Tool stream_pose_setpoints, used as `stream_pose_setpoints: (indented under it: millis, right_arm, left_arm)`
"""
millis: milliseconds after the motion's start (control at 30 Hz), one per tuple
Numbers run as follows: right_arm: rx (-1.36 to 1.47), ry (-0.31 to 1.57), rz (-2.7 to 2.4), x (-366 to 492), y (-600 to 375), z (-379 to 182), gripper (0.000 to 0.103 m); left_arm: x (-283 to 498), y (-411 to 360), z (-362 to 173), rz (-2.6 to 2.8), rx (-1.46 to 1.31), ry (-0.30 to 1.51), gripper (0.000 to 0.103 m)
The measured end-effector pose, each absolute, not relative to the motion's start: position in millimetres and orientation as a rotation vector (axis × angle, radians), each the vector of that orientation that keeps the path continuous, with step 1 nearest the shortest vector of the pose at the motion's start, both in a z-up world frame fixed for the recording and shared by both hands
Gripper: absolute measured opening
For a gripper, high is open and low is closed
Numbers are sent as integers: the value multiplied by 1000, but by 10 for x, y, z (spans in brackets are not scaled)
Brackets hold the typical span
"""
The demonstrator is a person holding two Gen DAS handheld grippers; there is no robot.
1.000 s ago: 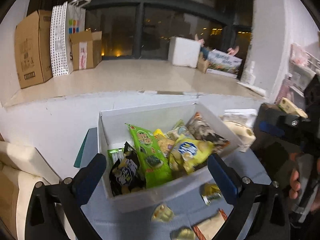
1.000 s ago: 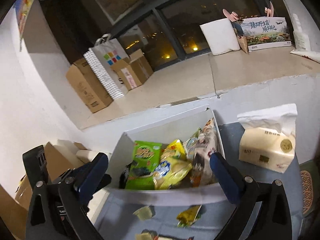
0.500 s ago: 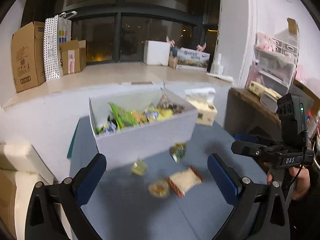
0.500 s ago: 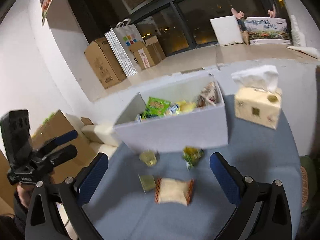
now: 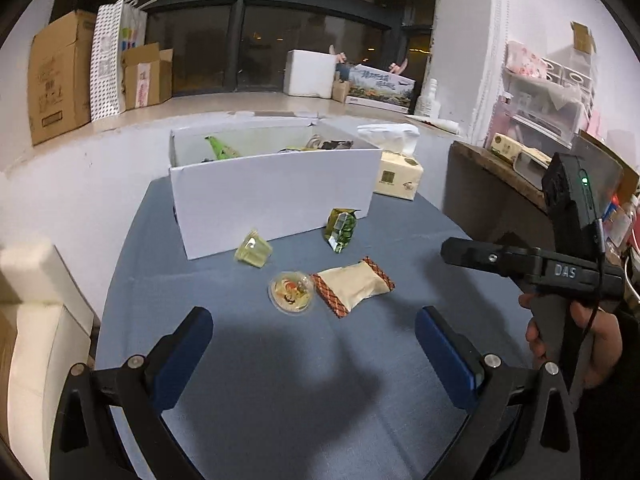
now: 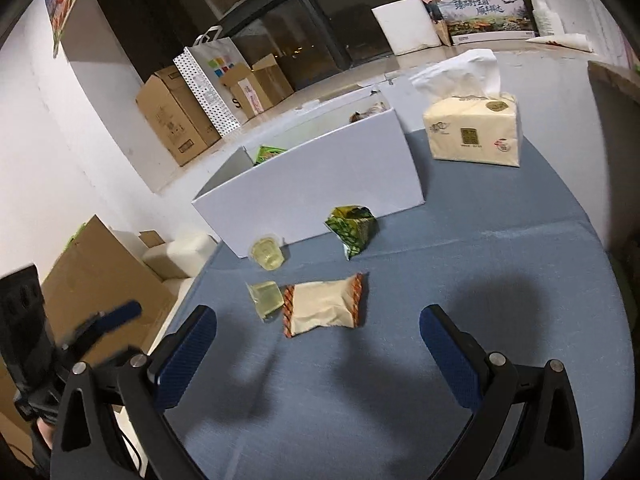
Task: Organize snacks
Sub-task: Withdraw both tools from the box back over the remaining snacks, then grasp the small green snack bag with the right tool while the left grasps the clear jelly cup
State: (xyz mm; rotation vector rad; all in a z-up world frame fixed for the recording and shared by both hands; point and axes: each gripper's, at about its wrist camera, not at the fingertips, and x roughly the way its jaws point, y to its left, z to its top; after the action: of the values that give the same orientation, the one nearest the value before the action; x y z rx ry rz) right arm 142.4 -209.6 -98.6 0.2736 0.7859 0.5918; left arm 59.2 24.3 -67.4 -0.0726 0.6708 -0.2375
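A white box (image 5: 272,196) holding several snack packs stands at the far side of a blue table (image 5: 304,380); it also shows in the right wrist view (image 6: 316,196). In front of it lie a cream pastry packet (image 5: 352,285) (image 6: 323,309), a green foil packet (image 5: 341,229) (image 6: 353,230), and two jelly cups (image 5: 253,249) (image 5: 291,292) (image 6: 267,254) (image 6: 265,298). My left gripper (image 5: 314,342) is open and empty, above the table near the pastry. My right gripper (image 6: 316,340) is open and empty, just behind the pastry.
A tissue pack (image 6: 474,128) stands right of the box. A dark side table (image 5: 496,192) with shelves is at the right. Cardboard boxes (image 5: 60,76) and a paper bag (image 5: 116,52) sit on the window ledge. A white cushion (image 5: 28,320) lies at the left.
Both grippers have pulled back and lowered from over the white box to the near side of the table. The loose snacks now lie ahead of them. Both stayed open.
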Motion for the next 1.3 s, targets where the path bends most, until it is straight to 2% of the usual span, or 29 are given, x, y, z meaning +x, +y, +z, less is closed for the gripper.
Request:
stream_pose_setpoints:
  millis: [633,667,733,767,800,833,900,1100,1300]
  right_arm:
    - [213,994,512,2715,-1414,-1379,102]
    - [195,1016,483,2753,-1384,-1421,99]
    - [195,1039,477,2806,-1361,-1472,77]
    - [191,1048,470,2819,-1356,-1494,40]
    - [183,1050,465,2820,-1350,-1506,34]
    - [171,1048,469,2805,-1341,-1506,34]
    - [150,1047,473,2770,-1328,-1492,26]
    - [176,1012,497,2564,-1467,-1389,25]
    - [203,938,546,2194,-1685,-1162,25]
  left_arm:
    - [776,380,-950,-208,-118,721,103]
    - [796,390,-961,-208,-125,727,103]
    - [819,413,-977,-205,-134,733,103]
    - [822,422,-978,-202,-135,731,103]
    - [828,431,-978,-198,-135,731,103]
    - [834,444,-980,-196,-137,732,103]
    - [860,475,-983,-191,-155,736,103]
    - [1022,505,-949,-198,-204,746,103]
    - [1505,488,-974,-146,-223,789,103]
